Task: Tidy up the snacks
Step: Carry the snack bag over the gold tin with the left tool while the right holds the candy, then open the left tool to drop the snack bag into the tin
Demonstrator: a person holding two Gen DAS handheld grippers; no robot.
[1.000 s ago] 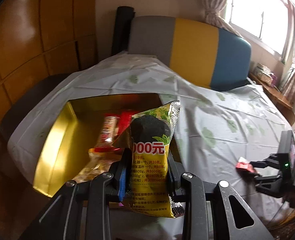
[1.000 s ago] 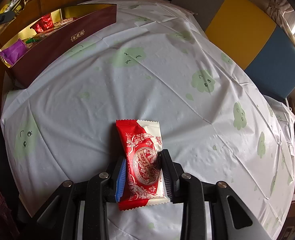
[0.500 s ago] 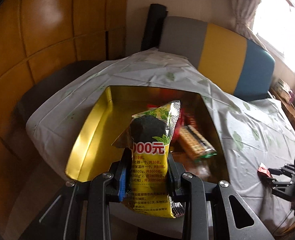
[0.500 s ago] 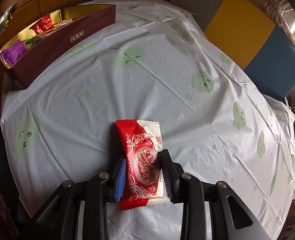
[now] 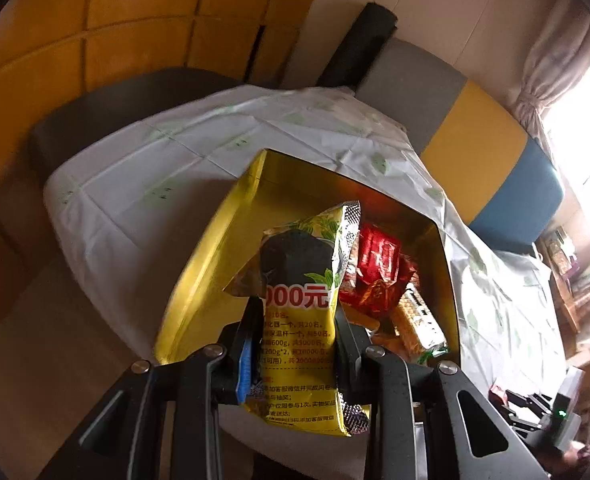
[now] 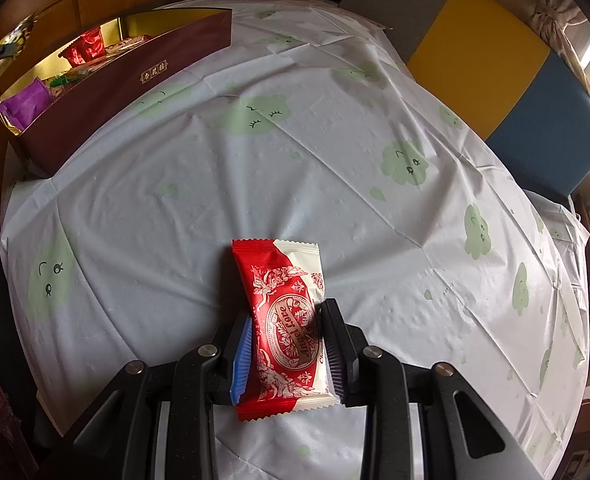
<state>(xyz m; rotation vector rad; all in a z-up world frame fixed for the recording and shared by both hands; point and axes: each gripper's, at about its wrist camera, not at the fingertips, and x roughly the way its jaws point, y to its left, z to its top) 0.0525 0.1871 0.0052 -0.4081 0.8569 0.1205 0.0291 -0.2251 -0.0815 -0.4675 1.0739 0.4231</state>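
My left gripper [image 5: 295,320] is shut on a yellow snack bag [image 5: 307,300] and holds it above the near end of a gold-lined box [image 5: 199,276]. Inside the box lie a red packet [image 5: 379,264] and a biscuit pack [image 5: 415,320]. My right gripper [image 6: 285,328] is shut on a red and white snack packet [image 6: 285,320] low over the tablecloth [image 6: 255,160]. The same box [image 6: 135,84], maroon outside, stands at the table's far left in the right wrist view, with a red packet [image 6: 87,48] and a purple packet [image 6: 27,100] in it.
A grey, yellow and blue chair back [image 6: 495,64] stands behind the table. A dark chair seat [image 5: 107,108] sits at the table's far left edge. The right gripper [image 5: 535,412] shows at the lower right of the left wrist view. Wooden wall panels [image 5: 95,40] lie behind.
My left gripper has swung left and over the box with the yellow bag; the box now sits directly under the bag. My right gripper and its packet have stayed still.
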